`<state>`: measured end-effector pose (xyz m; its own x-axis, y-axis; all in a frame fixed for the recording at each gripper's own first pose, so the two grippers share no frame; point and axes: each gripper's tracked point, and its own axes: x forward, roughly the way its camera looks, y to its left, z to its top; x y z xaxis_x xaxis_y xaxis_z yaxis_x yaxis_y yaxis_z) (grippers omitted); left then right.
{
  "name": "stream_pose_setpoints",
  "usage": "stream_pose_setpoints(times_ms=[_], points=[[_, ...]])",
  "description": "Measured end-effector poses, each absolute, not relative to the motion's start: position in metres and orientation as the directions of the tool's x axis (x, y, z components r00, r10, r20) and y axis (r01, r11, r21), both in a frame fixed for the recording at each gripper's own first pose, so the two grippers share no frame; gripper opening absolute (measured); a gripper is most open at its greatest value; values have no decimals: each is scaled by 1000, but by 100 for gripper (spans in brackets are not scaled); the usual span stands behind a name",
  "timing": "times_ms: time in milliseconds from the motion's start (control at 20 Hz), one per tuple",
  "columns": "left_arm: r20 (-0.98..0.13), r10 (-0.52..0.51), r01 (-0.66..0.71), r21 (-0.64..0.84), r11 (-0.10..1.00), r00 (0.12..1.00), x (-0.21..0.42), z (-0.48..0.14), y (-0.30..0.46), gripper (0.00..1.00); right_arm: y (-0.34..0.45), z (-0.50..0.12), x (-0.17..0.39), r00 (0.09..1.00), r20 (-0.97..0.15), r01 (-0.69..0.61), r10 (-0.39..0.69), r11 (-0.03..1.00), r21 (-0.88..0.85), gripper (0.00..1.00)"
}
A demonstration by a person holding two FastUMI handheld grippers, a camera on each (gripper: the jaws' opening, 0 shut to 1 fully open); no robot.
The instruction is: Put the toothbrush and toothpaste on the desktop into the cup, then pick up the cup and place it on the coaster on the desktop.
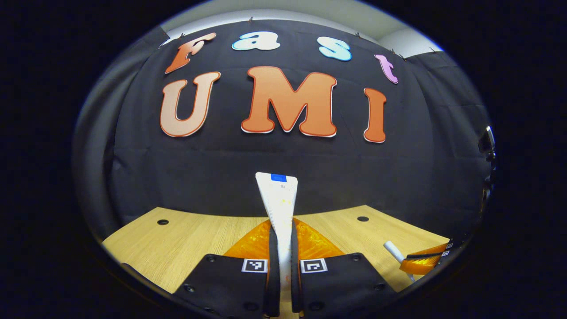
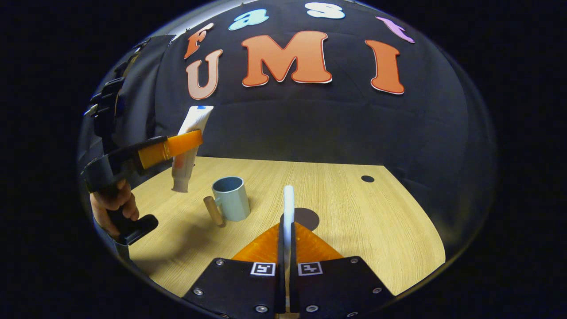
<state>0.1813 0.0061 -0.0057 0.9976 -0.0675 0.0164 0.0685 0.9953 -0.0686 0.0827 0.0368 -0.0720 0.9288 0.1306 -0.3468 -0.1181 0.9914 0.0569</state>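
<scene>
A white toothpaste tube [image 1: 278,195] stands upright between my left gripper's [image 1: 282,230] fingers, which are shut on it. In the right gripper view the same tube [image 2: 182,173] hangs cap-down above the table, up and to the left of the blue-grey cup [image 2: 230,204], with the left gripper [image 2: 188,142] clamped across its middle. The cup stands upright, its wooden handle [image 2: 214,212] turned to the left. My right gripper [image 2: 286,228] is shut on a white toothbrush [image 2: 288,204] that points forward. Just beyond it lies a dark round coaster [image 2: 308,218], right of the cup.
The wooden tabletop [image 2: 354,221] has small dark holes [image 2: 367,178] near its back edge. A hand [image 2: 110,204] holds the left gripper's grip at the left. In the left gripper view the right gripper [image 1: 425,259] and the toothbrush [image 1: 395,251] show low at the right.
</scene>
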Motion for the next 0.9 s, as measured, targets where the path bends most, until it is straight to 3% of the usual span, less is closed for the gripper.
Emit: stream_pose_setpoints(times_ms=[300, 900], points=[[73, -67, 72, -64, 995, 995, 232, -5, 11, 13, 28, -72, 101, 938, -323, -108, 123, 992, 63, 4], [-64, -119, 111, -115, 987, 991, 284, -79, -1, 15, 26, -78, 118, 944, -305, -115, 124, 992, 48, 4]])
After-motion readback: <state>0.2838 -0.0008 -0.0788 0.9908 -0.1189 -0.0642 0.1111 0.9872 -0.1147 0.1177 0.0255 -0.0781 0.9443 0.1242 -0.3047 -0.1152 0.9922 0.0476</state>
